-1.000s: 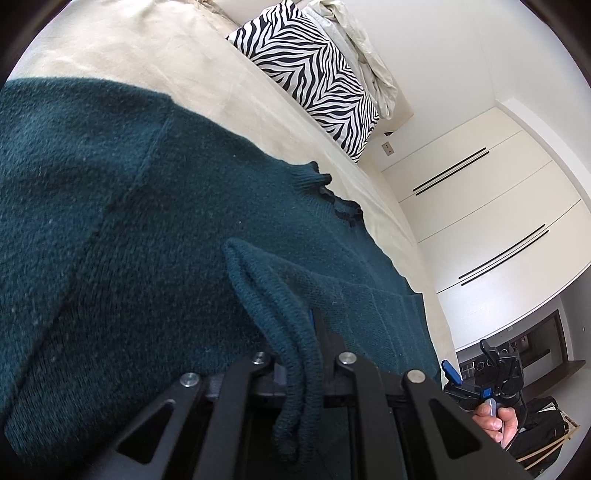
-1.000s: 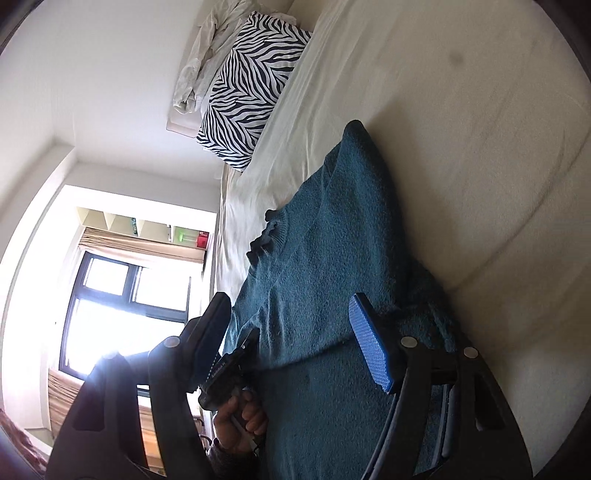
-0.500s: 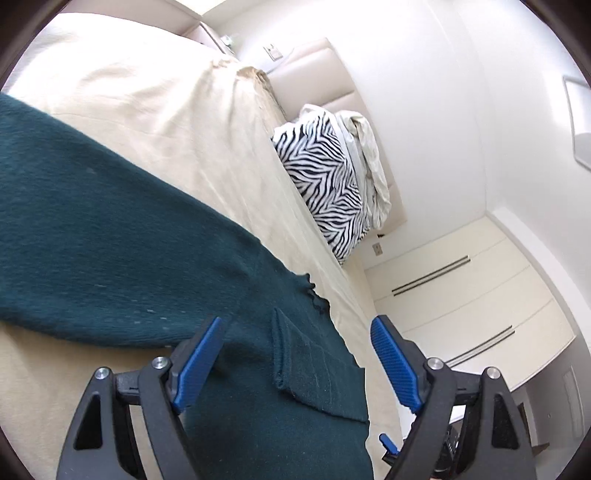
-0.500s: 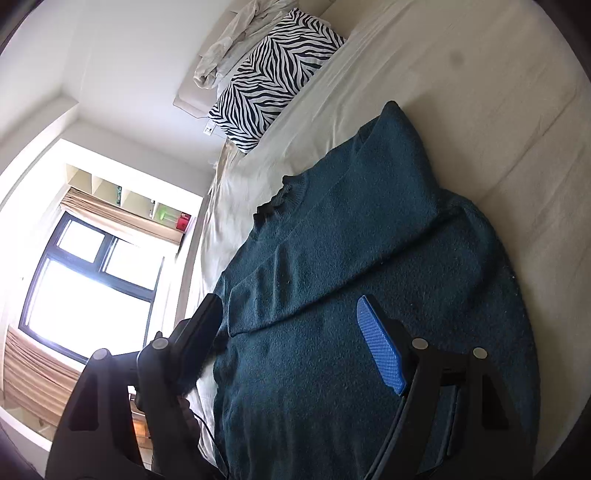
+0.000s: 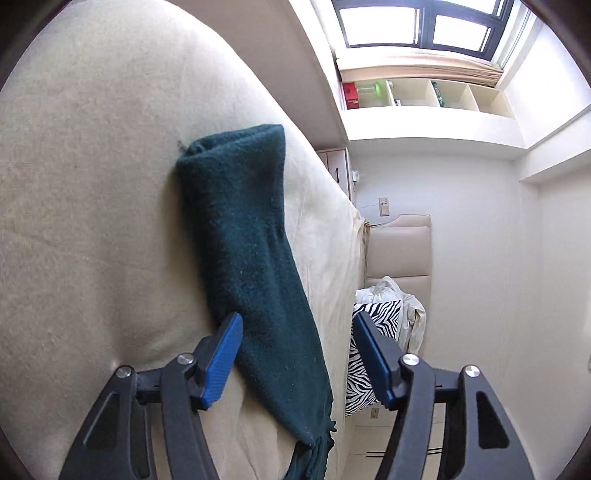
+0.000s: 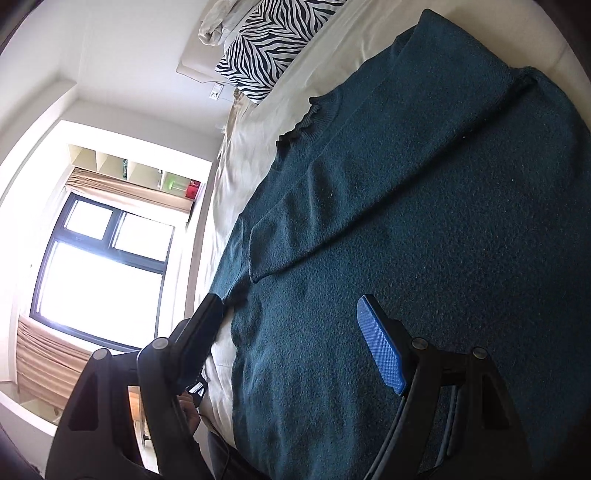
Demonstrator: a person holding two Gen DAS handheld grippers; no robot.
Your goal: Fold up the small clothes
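A dark teal knit sweater lies flat on the cream bed sheet, one sleeve folded across its body. In the left wrist view a long part of the sweater stretches away over the sheet. My left gripper is open and empty, its jaws standing either side of the sweater's near part. My right gripper is open and empty, hovering just above the sweater's lower body.
A zebra-print pillow and crumpled white bedding lie at the head of the bed by the padded headboard. A bright window and wall shelves are beyond the bed's edge.
My left gripper let go of the sweater's cuff, opened and swung round toward the window side. My right gripper moved in lower and closer over the sweater, staying open.
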